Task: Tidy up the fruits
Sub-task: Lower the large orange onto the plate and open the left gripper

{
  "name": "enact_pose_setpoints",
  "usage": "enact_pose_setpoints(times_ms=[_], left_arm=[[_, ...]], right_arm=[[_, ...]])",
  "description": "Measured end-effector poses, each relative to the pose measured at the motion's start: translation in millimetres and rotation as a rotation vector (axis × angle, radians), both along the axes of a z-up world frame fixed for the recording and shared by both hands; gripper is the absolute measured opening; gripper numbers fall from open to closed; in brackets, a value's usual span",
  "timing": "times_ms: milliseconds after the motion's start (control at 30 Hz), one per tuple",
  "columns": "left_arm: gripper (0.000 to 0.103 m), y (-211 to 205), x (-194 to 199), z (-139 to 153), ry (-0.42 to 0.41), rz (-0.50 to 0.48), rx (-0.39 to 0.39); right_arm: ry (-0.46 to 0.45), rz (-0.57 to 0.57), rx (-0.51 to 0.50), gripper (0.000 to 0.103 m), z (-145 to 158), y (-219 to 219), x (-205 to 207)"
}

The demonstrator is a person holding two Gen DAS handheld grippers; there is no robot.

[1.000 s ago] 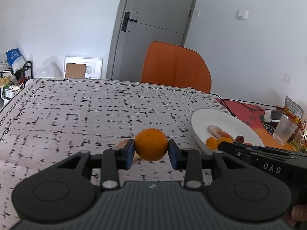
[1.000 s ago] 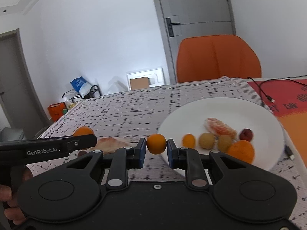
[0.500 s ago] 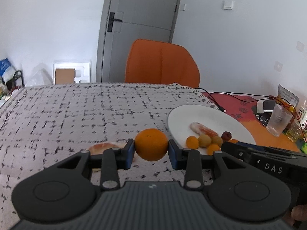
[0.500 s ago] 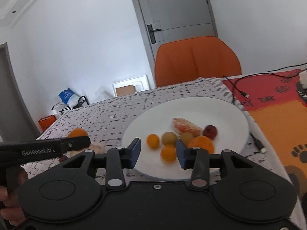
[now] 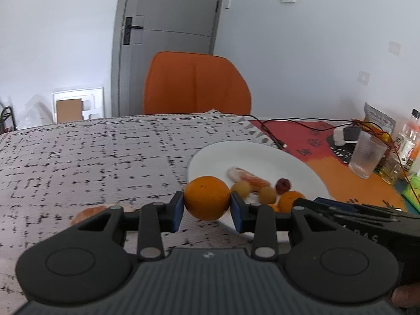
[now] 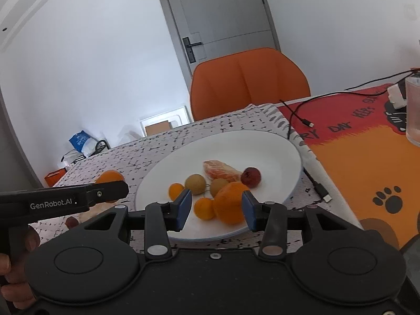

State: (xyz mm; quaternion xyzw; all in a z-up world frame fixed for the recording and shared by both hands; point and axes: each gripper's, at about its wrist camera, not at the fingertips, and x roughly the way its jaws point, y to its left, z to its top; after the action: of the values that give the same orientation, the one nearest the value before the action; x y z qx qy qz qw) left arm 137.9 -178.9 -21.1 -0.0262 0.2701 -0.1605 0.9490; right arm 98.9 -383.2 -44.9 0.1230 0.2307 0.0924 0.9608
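Note:
My left gripper (image 5: 206, 211) is shut on an orange (image 5: 206, 197) and holds it above the table just left of the white plate (image 5: 262, 155). In the right wrist view the same orange (image 6: 109, 177) shows behind the left gripper's body. My right gripper (image 6: 215, 209) is open and empty over the near rim of the plate (image 6: 278, 155). The plate holds several fruits: a small kumquat (image 6: 204, 208), another kumquat (image 6: 176, 190), two longans (image 6: 195, 183), a peeled segment (image 6: 221, 170), a red date (image 6: 251, 176) and a big orange piece (image 6: 229, 202).
A peeled fruit piece (image 5: 89, 213) lies on the patterned tablecloth, left of my left gripper. An orange chair (image 5: 197, 84) stands behind the table. A red-orange mat (image 6: 367, 141) with cables, a glass (image 5: 367, 155) and bottles (image 5: 407, 141) lie to the right.
My right gripper opened and released the small kumquat onto the plate, then stayed over the near rim. My left gripper carried the orange to the right, closer to the plate.

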Motion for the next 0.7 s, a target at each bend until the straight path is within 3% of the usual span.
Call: enact_pose_setpoints(times_ms=[400,700], left_arm=[[0.042,-18,2,12,-0.05,-0.033,0.023],[0.071,7,-6,9,-0.027,0.055,0.053]], right_arm=[[-0.003,-0.016,0.002,0.046,1,-5,-7],[-0.007,0.008,0.003,0.055,2,2,-7]])
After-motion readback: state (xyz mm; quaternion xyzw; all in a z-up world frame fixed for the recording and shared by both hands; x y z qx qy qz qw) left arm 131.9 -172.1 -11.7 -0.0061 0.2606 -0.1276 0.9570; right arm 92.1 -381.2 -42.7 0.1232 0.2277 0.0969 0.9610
